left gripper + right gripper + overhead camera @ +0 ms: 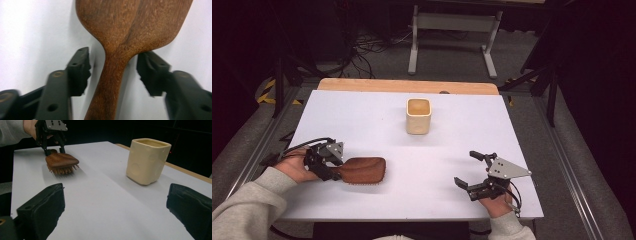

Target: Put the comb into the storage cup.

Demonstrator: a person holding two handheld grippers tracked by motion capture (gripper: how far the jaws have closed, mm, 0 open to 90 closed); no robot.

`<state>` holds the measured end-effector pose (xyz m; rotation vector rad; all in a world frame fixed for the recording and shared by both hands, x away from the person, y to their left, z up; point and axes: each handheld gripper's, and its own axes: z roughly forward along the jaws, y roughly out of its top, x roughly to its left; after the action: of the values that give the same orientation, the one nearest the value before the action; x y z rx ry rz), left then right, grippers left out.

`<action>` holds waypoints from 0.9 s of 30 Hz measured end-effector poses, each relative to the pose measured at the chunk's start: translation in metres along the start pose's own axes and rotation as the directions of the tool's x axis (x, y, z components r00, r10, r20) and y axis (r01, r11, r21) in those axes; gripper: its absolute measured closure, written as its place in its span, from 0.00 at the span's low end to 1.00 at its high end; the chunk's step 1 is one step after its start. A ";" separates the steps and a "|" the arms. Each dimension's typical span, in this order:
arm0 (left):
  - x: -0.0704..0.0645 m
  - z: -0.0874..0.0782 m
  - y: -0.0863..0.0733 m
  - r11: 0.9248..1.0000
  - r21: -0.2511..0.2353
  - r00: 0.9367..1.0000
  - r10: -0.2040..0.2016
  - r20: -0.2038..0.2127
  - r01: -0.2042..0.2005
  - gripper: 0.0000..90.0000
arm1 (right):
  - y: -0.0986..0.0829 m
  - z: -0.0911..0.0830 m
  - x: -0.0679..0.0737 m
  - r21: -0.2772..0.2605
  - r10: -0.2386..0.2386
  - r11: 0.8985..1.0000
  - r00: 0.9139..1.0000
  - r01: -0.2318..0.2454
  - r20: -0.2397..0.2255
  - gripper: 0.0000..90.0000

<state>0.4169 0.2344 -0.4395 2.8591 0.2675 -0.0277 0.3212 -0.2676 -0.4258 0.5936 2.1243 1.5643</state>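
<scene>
A brown wooden brush [364, 170] lies bristles down on the white table [362, 115] at the front left. My left gripper [333, 172] straddles its narrow handle [110, 82]. The jaws stand a little apart from the wood on both sides, so the gripper is open. From the right gripper view the brush [61, 160] and the left gripper [53, 151] sit far off at the upper left. My right gripper [464, 167] rests open at the front right with nothing between its jaws. A cream square cup [418, 116] stands upright at the table's middle back and looks empty.
A wooden strip [407, 86] runs along the table's far edge. Beyond it stand a grey metal frame [452, 30] and loose cables on the floor. Metal rails [562, 160] flank the table on both sides. Bare white surface lies between the brush, the cup and the right gripper.
</scene>
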 end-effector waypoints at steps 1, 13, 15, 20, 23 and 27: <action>0.000 0.001 0.000 1.000 0.008 1.000 0.005 -0.002 -0.005 0.58 | 0.000 0.000 0.000 0.000 0.001 1.000 1.000 -0.001 0.000 0.03; -0.005 0.000 0.001 0.993 0.017 0.993 0.113 -0.023 -0.113 0.80 | 0.000 0.001 0.001 0.007 0.002 1.000 1.000 -0.002 -0.005 0.03; -0.005 0.000 0.002 0.992 0.024 0.992 0.124 -0.023 -0.124 0.81 | 0.000 0.002 0.001 0.007 0.002 1.000 1.000 -0.002 -0.005 0.03; -0.005 0.000 0.003 0.992 0.036 0.992 0.122 -0.018 -0.121 0.81 | 0.000 0.001 0.000 0.006 0.001 1.000 1.000 -0.001 -0.004 0.03; -0.004 0.000 0.002 0.994 0.022 0.994 0.106 0.000 -0.106 0.81 | 0.000 0.001 0.000 0.006 0.002 1.000 1.000 -0.002 -0.005 0.03; -0.005 -0.001 0.003 0.996 0.030 0.996 0.089 0.008 -0.089 0.81 | -0.001 0.001 0.000 0.006 0.003 1.000 1.000 -0.003 -0.003 0.03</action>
<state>0.4126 0.2314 -0.4375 2.8972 0.1397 -0.0235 0.3215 -0.2670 -0.4265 0.5969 2.1324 1.5618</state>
